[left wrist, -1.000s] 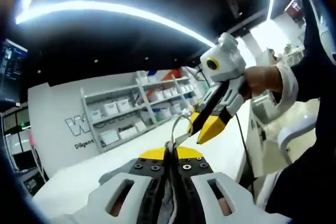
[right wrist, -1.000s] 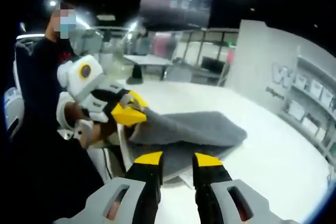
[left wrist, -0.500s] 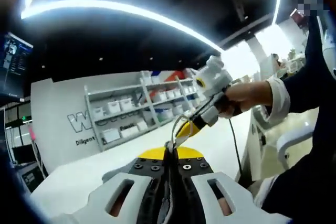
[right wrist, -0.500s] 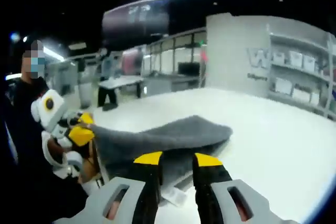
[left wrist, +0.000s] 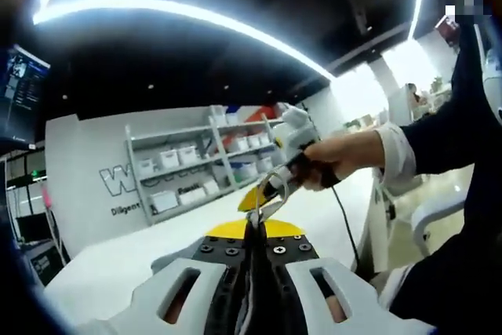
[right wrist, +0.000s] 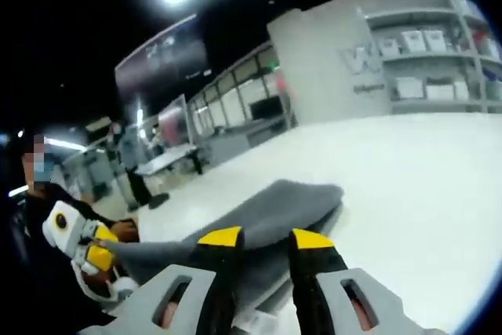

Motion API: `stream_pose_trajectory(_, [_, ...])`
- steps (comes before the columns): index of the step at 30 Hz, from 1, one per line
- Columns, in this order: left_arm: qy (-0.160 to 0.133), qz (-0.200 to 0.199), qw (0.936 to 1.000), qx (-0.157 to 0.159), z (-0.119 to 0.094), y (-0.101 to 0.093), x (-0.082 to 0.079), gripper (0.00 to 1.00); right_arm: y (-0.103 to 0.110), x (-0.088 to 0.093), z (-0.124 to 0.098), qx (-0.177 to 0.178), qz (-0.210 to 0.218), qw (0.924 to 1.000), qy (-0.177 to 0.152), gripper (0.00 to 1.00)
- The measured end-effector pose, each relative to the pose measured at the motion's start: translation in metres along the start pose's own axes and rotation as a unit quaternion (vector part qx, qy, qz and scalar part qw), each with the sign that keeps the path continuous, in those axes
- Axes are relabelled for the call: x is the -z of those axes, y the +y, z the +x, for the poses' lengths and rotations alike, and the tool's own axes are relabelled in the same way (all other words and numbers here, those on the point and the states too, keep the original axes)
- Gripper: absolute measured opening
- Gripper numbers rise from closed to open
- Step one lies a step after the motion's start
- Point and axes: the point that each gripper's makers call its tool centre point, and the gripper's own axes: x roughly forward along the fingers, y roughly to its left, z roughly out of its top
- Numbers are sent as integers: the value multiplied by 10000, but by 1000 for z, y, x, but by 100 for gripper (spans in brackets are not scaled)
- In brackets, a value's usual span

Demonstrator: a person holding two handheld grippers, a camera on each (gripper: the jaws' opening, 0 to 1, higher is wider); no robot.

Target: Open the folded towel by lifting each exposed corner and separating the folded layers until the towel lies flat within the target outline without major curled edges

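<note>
The grey towel lies folded on the white table, its near corner lifted toward the left. My left gripper is shut on that corner, and in the left gripper view a thin strip of grey cloth is pinched between its jaws. My right gripper stands open just above the towel's near edge, with nothing between its yellow fingertips. In the left gripper view a hand holds the right gripper out over the table.
A grey wall with white shelves of boxes runs along the table's far side. The person stands at the table's edge by the left gripper. A white chair is close by. Bare tabletop stretches beyond the towel.
My right gripper has moved away from the left one, out over the towel, and its view has rolled. The left gripper has stayed shut on the towel's corner.
</note>
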Motion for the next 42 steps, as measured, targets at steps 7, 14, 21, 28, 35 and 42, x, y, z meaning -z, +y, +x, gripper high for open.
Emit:
stream_pose_trajectory(7, [-12,-34,10000,-12,-1,1,-2,4,-11,3,15,-51,779,9969,76,21])
stream_pose_trajectory(14, [-62,-165,9998,-7,0,4,-1,4,-16,13,28,-119,1503,9884,157,22])
stream_pose_trajectory(21, [-96,-328,9994,17,0,5,-1,4,-22,24,42,-26,2136,9767,200,26])
stream_pose_trajectory(28, [-138,-431,9990,14,-1,6,-3,4,-22,29,53,26,2505,9678,239,30])
stream_pose_trajectory(35, [-152,-486,9987,74,-1,4,-4,4,-34,34,72,178,2718,9614,380,31])
stream_pose_trajectory(42, [-161,-542,9984,96,-3,5,-4,4,-44,35,83,246,2987,9534,344,30])
